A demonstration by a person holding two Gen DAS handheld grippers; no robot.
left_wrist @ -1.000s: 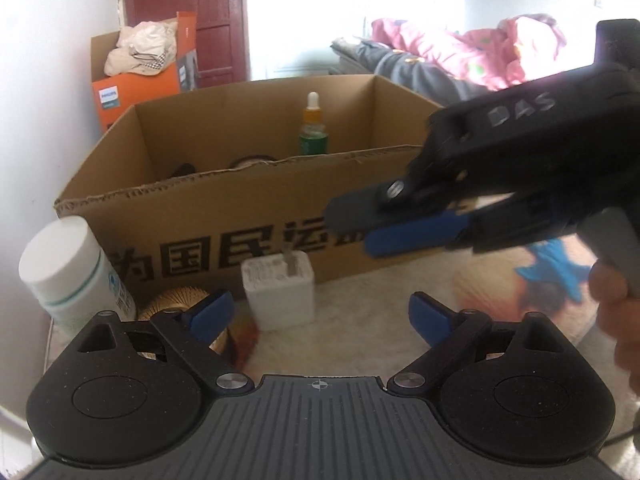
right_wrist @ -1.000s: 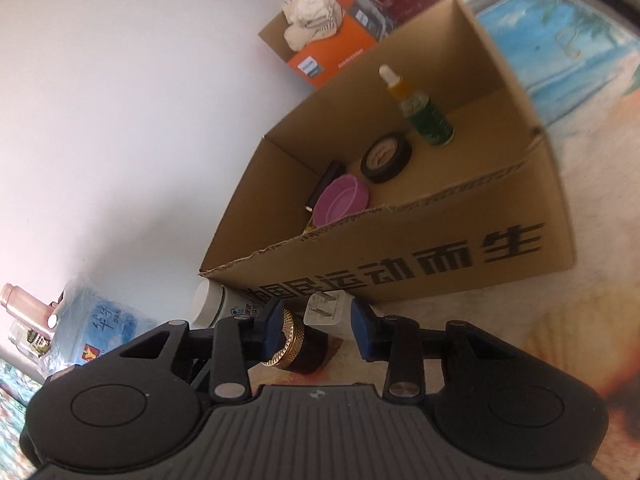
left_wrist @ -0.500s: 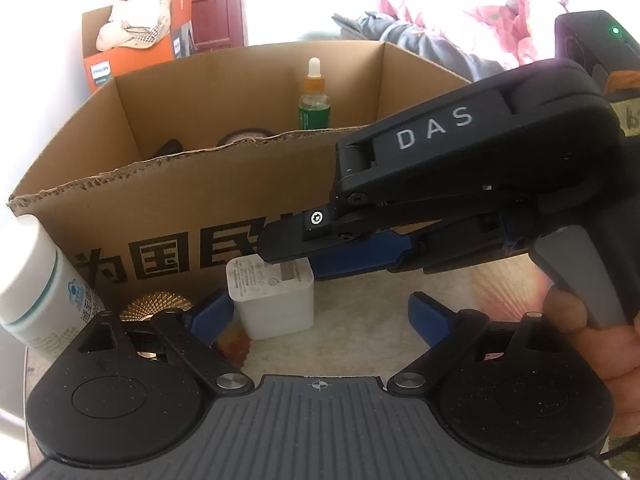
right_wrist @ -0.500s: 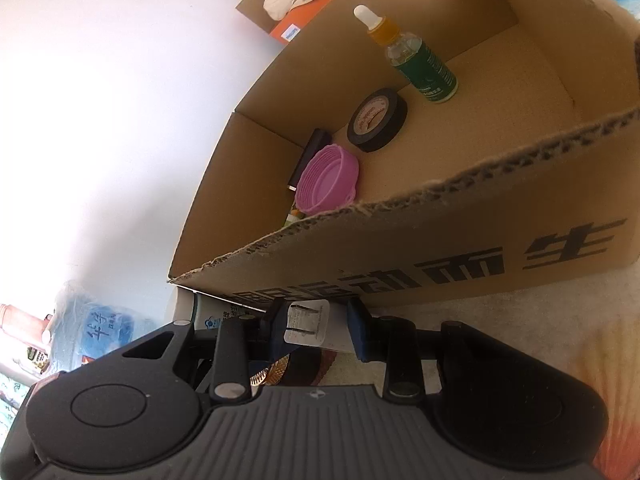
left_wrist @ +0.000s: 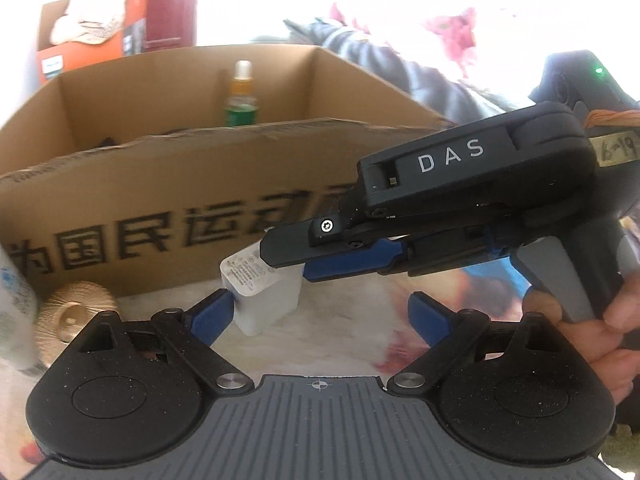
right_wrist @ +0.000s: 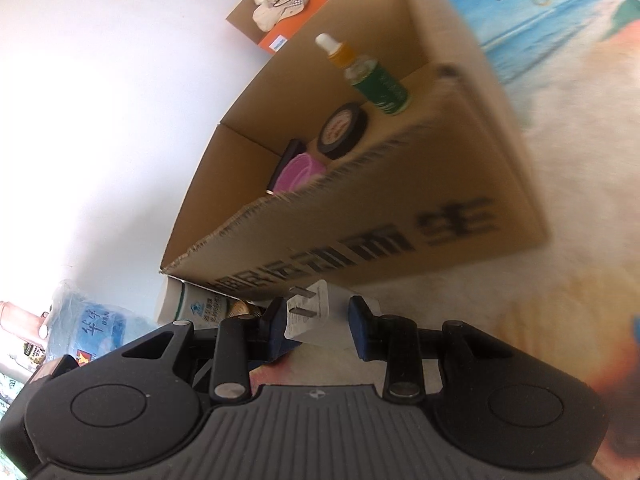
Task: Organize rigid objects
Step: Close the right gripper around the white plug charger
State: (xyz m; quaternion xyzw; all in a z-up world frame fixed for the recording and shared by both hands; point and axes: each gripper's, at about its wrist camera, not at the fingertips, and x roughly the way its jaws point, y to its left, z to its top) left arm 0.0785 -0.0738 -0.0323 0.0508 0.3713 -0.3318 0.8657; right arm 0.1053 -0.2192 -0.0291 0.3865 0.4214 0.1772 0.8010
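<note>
From the left wrist camera we look low and roughly level along our left gripper [left_wrist: 320, 312] at the printed front wall of the cardboard box [left_wrist: 160, 200], which stands close ahead. The right gripper [left_wrist: 288, 256] crosses this view from the right, close to the lens. From the right wrist camera we look along our right gripper [right_wrist: 318, 322] with the view rolled, from higher up, over the box [right_wrist: 400, 208] rim into its inside. Both views share the box front, the dropper bottle [right_wrist: 372, 76] and the white plug adapter [right_wrist: 308, 312].
</note>
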